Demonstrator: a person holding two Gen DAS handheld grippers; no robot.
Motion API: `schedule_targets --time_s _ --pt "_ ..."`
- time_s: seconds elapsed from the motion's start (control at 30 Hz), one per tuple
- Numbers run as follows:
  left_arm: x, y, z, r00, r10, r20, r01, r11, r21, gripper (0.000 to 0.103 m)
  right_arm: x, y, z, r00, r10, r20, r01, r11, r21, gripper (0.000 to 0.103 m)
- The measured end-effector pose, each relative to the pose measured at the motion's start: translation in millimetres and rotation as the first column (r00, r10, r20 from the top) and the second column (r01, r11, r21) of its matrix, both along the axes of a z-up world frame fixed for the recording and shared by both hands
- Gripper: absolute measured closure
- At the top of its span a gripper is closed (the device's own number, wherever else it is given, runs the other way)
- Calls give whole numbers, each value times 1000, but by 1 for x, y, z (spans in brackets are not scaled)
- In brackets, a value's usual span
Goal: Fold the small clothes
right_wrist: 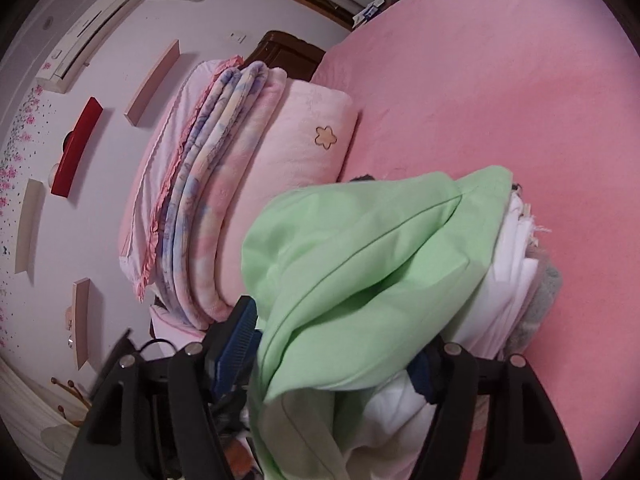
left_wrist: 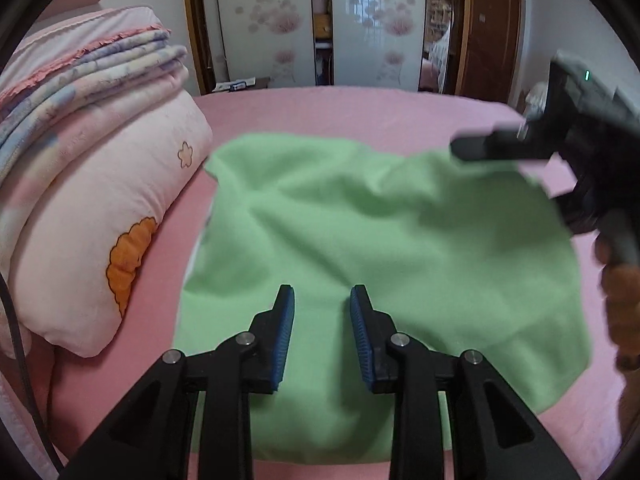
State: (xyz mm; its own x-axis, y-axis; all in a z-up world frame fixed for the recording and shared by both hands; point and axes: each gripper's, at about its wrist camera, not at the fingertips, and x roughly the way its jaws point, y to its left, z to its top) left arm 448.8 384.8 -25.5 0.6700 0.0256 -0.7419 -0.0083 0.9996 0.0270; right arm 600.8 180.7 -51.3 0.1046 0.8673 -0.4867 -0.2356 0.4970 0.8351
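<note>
A light green garment (left_wrist: 360, 248) lies spread on the pink bed (left_wrist: 360, 108). My left gripper (left_wrist: 322, 300) is open just above its near middle, holding nothing. My right gripper (left_wrist: 472, 148) reaches in from the right at the garment's far right edge. In the right wrist view my right gripper (right_wrist: 340, 344) has a thick bunch of the green garment (right_wrist: 360, 264) and white cloth (right_wrist: 500, 292) between its fingers, lifted off the bed (right_wrist: 500, 80).
A pink pillow (left_wrist: 100, 240) with folded blankets (left_wrist: 80, 76) stacked on it lies to the left of the garment. A wardrobe (left_wrist: 320, 20) and a wooden door (left_wrist: 492, 28) stand beyond the bed. Grey cloth (right_wrist: 544, 292) sits beside the white cloth.
</note>
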Motion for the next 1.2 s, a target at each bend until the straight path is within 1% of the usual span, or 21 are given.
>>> schedule_targets --time_s 0.07,0.13,0.23,0.27,0.3,0.33,0.37,0.4,0.47,0.53,0.6,0.63,0.67,0.7,0.73,0.77,0.8,0.9,1.03,1.13,1.2 --pt "1 1 -5 1000 7 9 -7 1000 -5 76 3 4 -1 1000 -9 -15 9 1000 9 33" --pt "-1 2 -5 1000 12 15 -11 1000 -25 76 10 10 -5 999 -36 -25 36 999 -23 33" --pt "1 4 -5 1000 19 7 -18 1000 -23 76 17 19 -5 997 -71 16 72 993 -88 36" --pt "1 2 -5 1000 22 7 -22 1000 -14 76 18 21 0 994 -80 75 89 989 -117 51" --pt "1 1 -5 1000 23 7 -23 1000 -3 76 18 26 11 981 -80 178 114 976 -187 75" --pt "3 2 -4 1000 22 9 -22 1000 1 76 17 29 19 965 -70 253 131 964 -231 88" --pt "3 2 -4 1000 20 12 -20 1000 1 76 14 31 28 946 -52 321 139 957 -254 92" --pt "3 0 -3 1000 18 14 -18 1000 -2 76 11 32 36 925 -34 379 149 949 -278 93" --pt "5 -1 -2 1000 15 17 -15 1000 1 76 2 40 50 853 34 521 201 899 -388 93" --pt "7 -4 -3 1000 9 14 -9 1000 12 76 2 45 50 821 106 561 238 830 -505 93" --pt "8 -9 -3 1000 5 1 -5 1000 29 76 8 44 45 835 136 533 236 787 -571 85" --pt "8 -10 -3 1000 3 -4 -3 999 37 76 12 38 42 859 125 497 232 770 -595 78" --pt "8 -11 -3 1000 2 -9 -1 999 44 76 16 30 39 884 104 456 220 768 -602 64" --pt "7 -10 -2 1000 0 -16 0 999 49 76 21 21 38 903 89 421 200 780 -593 54" --pt "7 -8 -2 1000 1 -21 0 999 46 76 26 7 35 928 60 368 173 805 -567 52" --pt "6 -6 -2 1000 4 -28 -3 999 43 76 28 -6 34 941 32 337 166 824 -542 50" --pt "6 -3 -2 999 10 -34 -8 999 42 75 29 -23 36 944 -6 331 190 828 -528 50" --pt "5 4 0 998 34 -50 -32 999 35 74 21 -49 48 916 -39 400 273 791 -548 50" --pt "4 13 9 996 79 -50 -78 997 28 74 -2 -54 61 886 2 464 283 789 -545 50" --pt "3 20 22 992 123 -38 -122 992 21 74 -20 -40 68 872 52 488 261 792 -551 61" --pt "0 24 31 989 143 -29 -143 990 12 74 -32 -29 73 859 82 505 258 783 -566 72"
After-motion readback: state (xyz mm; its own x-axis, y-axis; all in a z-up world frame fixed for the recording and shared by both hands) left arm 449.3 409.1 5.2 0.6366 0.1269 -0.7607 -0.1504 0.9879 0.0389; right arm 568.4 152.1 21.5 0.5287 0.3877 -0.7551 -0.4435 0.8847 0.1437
